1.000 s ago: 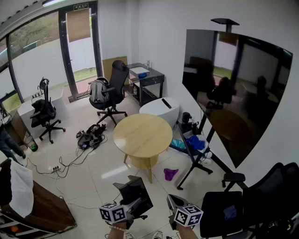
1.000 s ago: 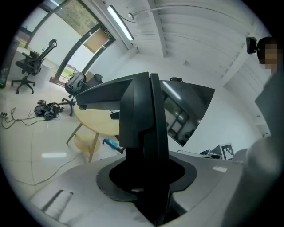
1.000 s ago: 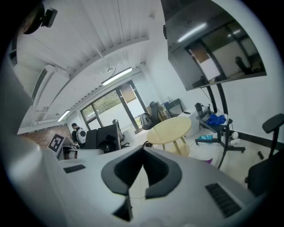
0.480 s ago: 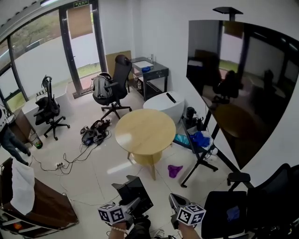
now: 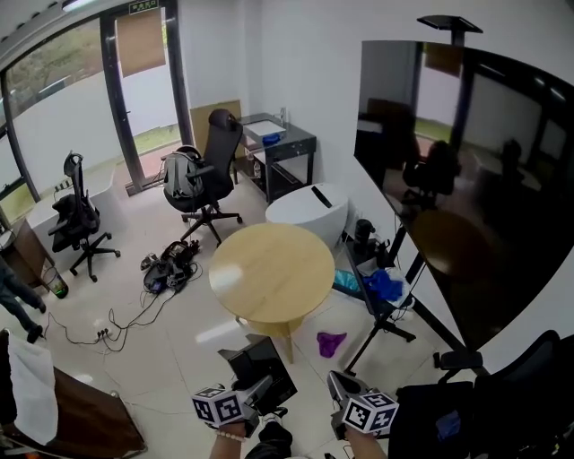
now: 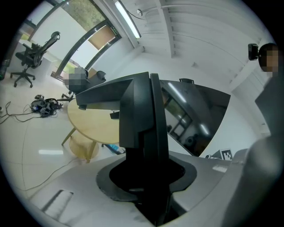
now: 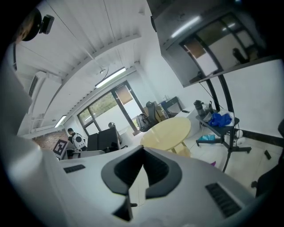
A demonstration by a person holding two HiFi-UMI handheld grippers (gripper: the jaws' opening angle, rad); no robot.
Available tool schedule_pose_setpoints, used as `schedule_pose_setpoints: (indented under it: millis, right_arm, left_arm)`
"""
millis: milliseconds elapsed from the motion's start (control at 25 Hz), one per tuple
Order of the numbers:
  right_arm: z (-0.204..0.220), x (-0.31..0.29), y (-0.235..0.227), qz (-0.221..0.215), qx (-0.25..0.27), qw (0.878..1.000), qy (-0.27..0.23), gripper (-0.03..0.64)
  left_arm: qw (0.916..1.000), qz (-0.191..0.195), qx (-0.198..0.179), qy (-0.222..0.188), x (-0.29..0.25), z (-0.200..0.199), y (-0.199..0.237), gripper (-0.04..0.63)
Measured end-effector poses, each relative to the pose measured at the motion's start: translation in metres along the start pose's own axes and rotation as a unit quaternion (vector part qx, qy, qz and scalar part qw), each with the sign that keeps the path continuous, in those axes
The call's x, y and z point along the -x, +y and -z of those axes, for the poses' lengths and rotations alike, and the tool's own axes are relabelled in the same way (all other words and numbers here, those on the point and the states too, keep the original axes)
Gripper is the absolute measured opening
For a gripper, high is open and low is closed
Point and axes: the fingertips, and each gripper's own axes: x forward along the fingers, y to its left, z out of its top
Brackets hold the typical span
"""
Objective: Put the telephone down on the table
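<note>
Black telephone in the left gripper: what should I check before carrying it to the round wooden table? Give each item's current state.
1. Left gripper shut on the black telephone: ok.
2. Top of the round light-wood table bare where the telephone would land: ok.
3. Telephone above the tabletop: not ok; it hangs over the floor, short of the table's near edge.
4. Right gripper shut, holding nothing, apart from the telephone: ok.
5. Cord trailing from the telephone: cannot tell.

Nothing in the room reads as words from here; the green sign (image 5: 143, 7) above the door (image 5: 148, 90) is too small.
</note>
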Motion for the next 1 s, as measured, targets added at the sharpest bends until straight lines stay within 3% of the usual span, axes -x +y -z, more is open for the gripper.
schedule_pose_setpoints:
  millis: [600, 1000]
  right_arm:
    - [-0.062, -0.122, -0.008, 0.033, -0.003, 0.999, -0.009, 0.011]
    - [-0.067, -0.157, -0.014, 0.044, -0.007, 0.999, 0.002, 0.011]
  left_arm:
    - [0.9991, 0.030, 0.005, 0.030, -0.067, -0.100, 0.081, 0.161]
    - [0.9978, 0.040, 0.003, 0.054, -0.098, -0.123, 0.120, 0.161]
